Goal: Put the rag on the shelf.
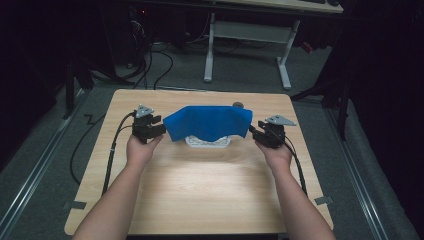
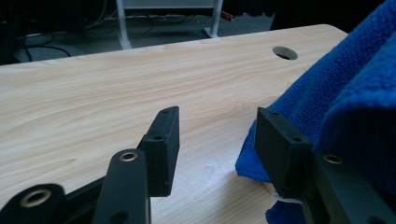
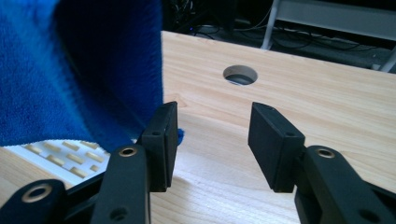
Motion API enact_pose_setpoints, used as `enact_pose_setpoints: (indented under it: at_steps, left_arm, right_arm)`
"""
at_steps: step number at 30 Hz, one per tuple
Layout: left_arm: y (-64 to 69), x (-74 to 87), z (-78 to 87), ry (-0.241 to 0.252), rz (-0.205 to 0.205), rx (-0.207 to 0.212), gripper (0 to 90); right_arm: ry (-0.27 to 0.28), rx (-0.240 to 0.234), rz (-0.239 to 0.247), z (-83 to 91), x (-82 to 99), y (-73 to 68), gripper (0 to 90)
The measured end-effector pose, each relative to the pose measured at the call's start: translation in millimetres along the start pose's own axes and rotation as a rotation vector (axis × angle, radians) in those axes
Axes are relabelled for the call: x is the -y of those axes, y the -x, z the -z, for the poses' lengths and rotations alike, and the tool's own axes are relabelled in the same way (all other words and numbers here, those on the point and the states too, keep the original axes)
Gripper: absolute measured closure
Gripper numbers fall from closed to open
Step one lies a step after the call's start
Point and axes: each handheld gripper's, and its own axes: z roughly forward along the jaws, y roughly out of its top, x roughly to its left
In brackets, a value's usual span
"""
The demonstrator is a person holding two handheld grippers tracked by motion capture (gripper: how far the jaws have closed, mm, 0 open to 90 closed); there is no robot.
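Note:
A blue cloth (image 1: 207, 122) lies draped over a white slotted tray (image 1: 207, 142) at the middle of the wooden table (image 1: 200, 190), sagging between two raised ends. My left gripper (image 1: 159, 129) sits at the cloth's left end, open. In the left gripper view the gap between its jaws (image 2: 215, 126) holds only table, and the cloth (image 2: 355, 93) bulges against the outside of the right jaw. My right gripper (image 1: 255, 131) sits at the cloth's right end. In the right gripper view it is open (image 3: 215, 121), with the cloth (image 3: 70, 70) hanging just beyond its left jaw above the tray (image 3: 56, 154).
A round cable hole (image 1: 238, 104) is cut in the table just behind the cloth. Beyond the table's far edge stand a white desk frame (image 1: 247, 45) and loose cables on the dark floor. Bare tabletop spreads between the person's forearms.

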Motion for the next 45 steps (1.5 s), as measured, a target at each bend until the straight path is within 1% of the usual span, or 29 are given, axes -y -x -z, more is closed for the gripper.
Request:
enact_pose_setpoints:
  at_steps: [4, 10, 12, 15, 16, 17, 18, 19, 22, 23, 25, 27, 28, 30, 31, 33, 34, 35, 36, 37, 38, 41, 42, 43, 44, 45]
  left_arm:
    - [-2.2, -0.6, 5.0, -0.006, -0.011, -0.013, 49.3]
    - [-5.5, 6.8, 13.5, -0.007, -0.008, -0.023, 47.5]
    - [-7.3, 10.6, 16.8, -0.007, 0.004, -0.019, 47.3]
    - [-11.0, 15.7, 23.9, 0.000, 0.039, -0.008, 46.8]
    - [-11.7, 17.3, 26.5, 0.002, 0.042, -0.010, 46.8]
    - [-12.0, 18.8, 28.9, 0.003, 0.039, -0.011, 46.8]
    - [-12.0, 20.3, 31.1, 0.005, 0.037, -0.013, 46.7]
    - [-11.9, 21.6, 32.8, 0.005, 0.034, -0.014, 46.5]
    - [-11.9, 27.6, 39.1, -0.008, 0.020, -0.017, 45.8]
    - [-11.6, 29.6, 40.9, -0.015, 0.014, -0.020, 45.7]
    - [-10.5, 34.1, 45.4, -0.017, 0.010, -0.015, 45.0]
    - [-9.1, 39.5, 50.5, -0.019, 0.012, -0.004, 44.5]
    - [-7.8, 42.7, 53.0, -0.021, 0.011, -0.001, 44.2]
    - [-3.7, 50.0, 58.2, -0.029, 0.007, 0.014, 43.3]
    - [-0.5, 54.3, 60.7, -0.032, -0.001, 0.016, 42.8]
    - [6.5, 63.1, 66.0, -0.048, -0.013, 0.030, 41.6]
    - [10.6, 67.8, 68.5, -0.061, -0.011, 0.050, 41.4]
    - [15.5, 72.3, 71.1, -0.074, -0.013, 0.064, 40.7]
    - [21.2, 77.0, 74.4, -0.079, -0.018, 0.076, 40.2]
    - [26.8, 81.2, 78.3, -0.082, -0.022, 0.088, 39.6]
    - [34.5, 86.2, 83.4, -0.078, -0.028, 0.102, 39.2]
    - [51.7, 96.4, 93.5, -0.084, -0.047, 0.126, 38.0]
    - [60.1, 101.8, 97.1, -0.094, -0.062, 0.140, 37.6]
    - [64.9, 105.3, 98.7, -0.106, -0.067, 0.151, 37.8]
    - [70.9, 110.8, 100.7, -0.121, -0.067, 0.167, 38.6]
    - [77.3, 117.4, 103.3, -0.127, -0.062, 0.179, 38.8]
  right_arm:
    - [0.005, 0.007, 0.000, 3.9, -1.4, 3.9, 50.4]
    - [-0.003, 0.010, -0.008, 8.4, -0.8, 8.4, 47.7]
    - [-0.006, 0.012, -0.002, 10.6, -0.3, 8.9, 47.7]
    - [-0.012, 0.011, -0.002, 14.2, 1.1, 7.8, 47.7]
    - [-0.010, 0.009, 0.003, 15.4, 1.8, 7.6, 47.7]
    - [-0.005, 0.007, 0.004, 16.9, 2.9, 7.2, 47.9]
    - [0.016, 0.009, 0.008, 18.9, 5.2, 6.9, 48.0]
    - [0.020, 0.018, 0.009, 21.0, 7.0, 6.4, 47.6]
    - [-0.006, 0.000, 0.006, 24.1, 10.9, 6.3, 44.9]
    - [-0.005, -0.005, 0.001, 25.9, 12.4, 6.0, 44.6]
    - [0.026, -0.009, -0.001, 31.1, 16.8, 5.2, 44.0]
    - [-0.001, -0.019, -0.003, 35.5, 18.9, 3.7, 40.4]
    - [0.003, -0.027, 0.008, 37.2, 20.1, 3.4, 40.0]
    - [0.033, -0.030, 0.020, 44.4, 25.5, -0.3, 39.4]
    - [0.016, -0.035, 0.024, 46.8, 26.4, -2.3, 36.1]
    - [-0.018, -0.052, 0.026, 51.4, 29.1, -8.1, 33.9]
    - [-0.018, -0.062, 0.025, 54.2, 31.5, -11.0, 34.6]
    - [-0.002, -0.071, 0.015, 58.2, 35.2, -14.2, 35.0]
    - [0.008, -0.075, 0.005, 62.4, 38.6, -17.6, 34.6]
    - [0.014, -0.072, 0.011, 66.5, 42.2, -21.0, 34.6]
    - [0.016, -0.073, 0.020, 70.2, 46.2, -24.6, 34.3]
    - [0.002, -0.079, 0.052, 82.1, 58.2, -36.9, 32.9]
    - [0.005, -0.086, 0.058, 86.0, 62.4, -41.1, 32.8]
    - [0.006, -0.092, 0.056, 91.3, 67.9, -46.2, 32.3]
    - [0.002, -0.095, 0.057, 94.0, 71.4, -49.4, 31.5]
    - [-0.004, -0.102, 0.061, 96.8, 76.3, -54.1, 30.7]
